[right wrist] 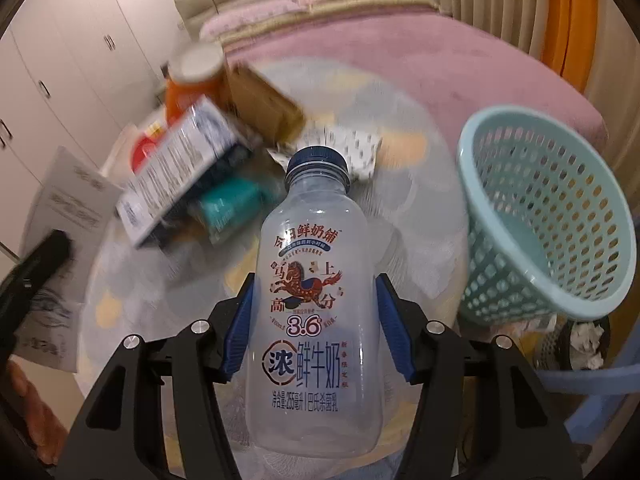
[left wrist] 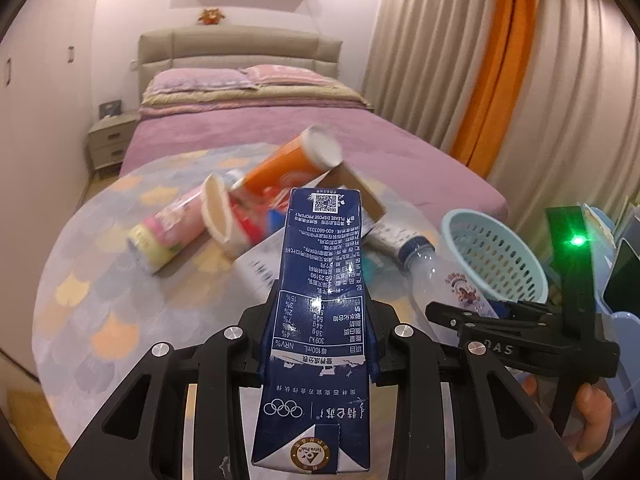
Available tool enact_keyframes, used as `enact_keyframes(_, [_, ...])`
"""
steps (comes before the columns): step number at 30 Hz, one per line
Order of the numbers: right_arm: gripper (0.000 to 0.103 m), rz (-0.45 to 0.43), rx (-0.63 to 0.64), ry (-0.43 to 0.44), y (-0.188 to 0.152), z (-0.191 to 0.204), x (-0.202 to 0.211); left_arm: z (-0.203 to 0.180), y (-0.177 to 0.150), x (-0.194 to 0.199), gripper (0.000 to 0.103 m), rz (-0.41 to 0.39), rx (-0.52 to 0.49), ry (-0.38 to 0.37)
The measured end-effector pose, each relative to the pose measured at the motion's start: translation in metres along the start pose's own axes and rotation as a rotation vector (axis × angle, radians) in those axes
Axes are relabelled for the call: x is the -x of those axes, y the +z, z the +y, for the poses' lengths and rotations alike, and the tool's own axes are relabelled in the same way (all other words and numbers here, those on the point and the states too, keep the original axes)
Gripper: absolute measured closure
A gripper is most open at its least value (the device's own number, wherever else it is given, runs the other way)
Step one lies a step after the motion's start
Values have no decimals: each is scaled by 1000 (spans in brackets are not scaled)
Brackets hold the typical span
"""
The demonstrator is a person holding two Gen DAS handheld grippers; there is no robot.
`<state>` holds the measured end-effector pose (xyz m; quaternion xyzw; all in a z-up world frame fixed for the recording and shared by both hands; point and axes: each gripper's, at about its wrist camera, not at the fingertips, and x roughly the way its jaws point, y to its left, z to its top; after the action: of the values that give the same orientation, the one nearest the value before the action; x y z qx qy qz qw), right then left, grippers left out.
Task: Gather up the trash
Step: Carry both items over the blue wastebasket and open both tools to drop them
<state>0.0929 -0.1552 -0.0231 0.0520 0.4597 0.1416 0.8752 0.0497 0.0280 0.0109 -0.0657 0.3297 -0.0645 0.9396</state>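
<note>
My left jaws (left wrist: 320, 316) are clenched on a dark blue milk carton (left wrist: 316, 320), which stands up between them and leans a little toward 12 o'clock. My right jaws (right wrist: 312, 320) grasp a clear empty milk bottle (right wrist: 312, 320) by its body, the blue pads pressing on both sides, and its blue cap (right wrist: 318, 160) points to 12 o'clock.

In the left view the rest of the trash lies in a heap on the round bench (left wrist: 100, 280) with its patterned cloth, just behind the carton: an orange tube (left wrist: 288, 168) at 12 o'clock, a paper cup (left wrist: 224, 216) on its side at 11 o'clock, and a pink and yellow tube (left wrist: 164, 236) at 10 o'clock. A brown cardboard roll (left wrist: 356, 188) leans against the orange tube.

A pale green basket (right wrist: 548, 220) with holes sits at 3 o'clock in the right view, tilted with its mouth toward me, near the bottle but apart from it. The bed (left wrist: 320, 140) with pink cover is behind the bench.
</note>
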Motion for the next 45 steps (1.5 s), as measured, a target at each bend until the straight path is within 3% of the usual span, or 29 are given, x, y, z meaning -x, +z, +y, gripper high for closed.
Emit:
enact_keyframes(4, [49,-96,-8,23,8,-12,28,-20,15,-6,71,-21,-31,-39])
enact_keyframes(8, [49,-192,-54,-2,18,-39,55,-48,31,-19,71,-35,-71,-90])
enact_keyframes(11, [49,-243,-102,-52,26,-67,68,-76,45,-39,71,-25,-96,-170])
enact_keyframes(16, [49,-262,-232,-122,36,-131,68,-122,57,-76,71,25,-113,-313])
enact_keyframes(21, [48,-213,-341,-196,37,-187,47,-161,58,-129,71,126,-107,-428])
enact_keyframes(30, [48,-120,-438,-241,26,-229,8,-193,46,-196,71,223,-111,-417])
enact_keyframes(38, [48,-90,-447,-256,28,-231,-4,-202,44,-206,67,233,-99,-407])
enact_keyframes(41, [48,-79,-454,-256,29,-233,-7,-202,45,-206,48,226,-92,-403])
enact_keyframes(45, [47,-93,-463,-249,27,-234,-1,-199,45,-195,46,204,-102,-399])
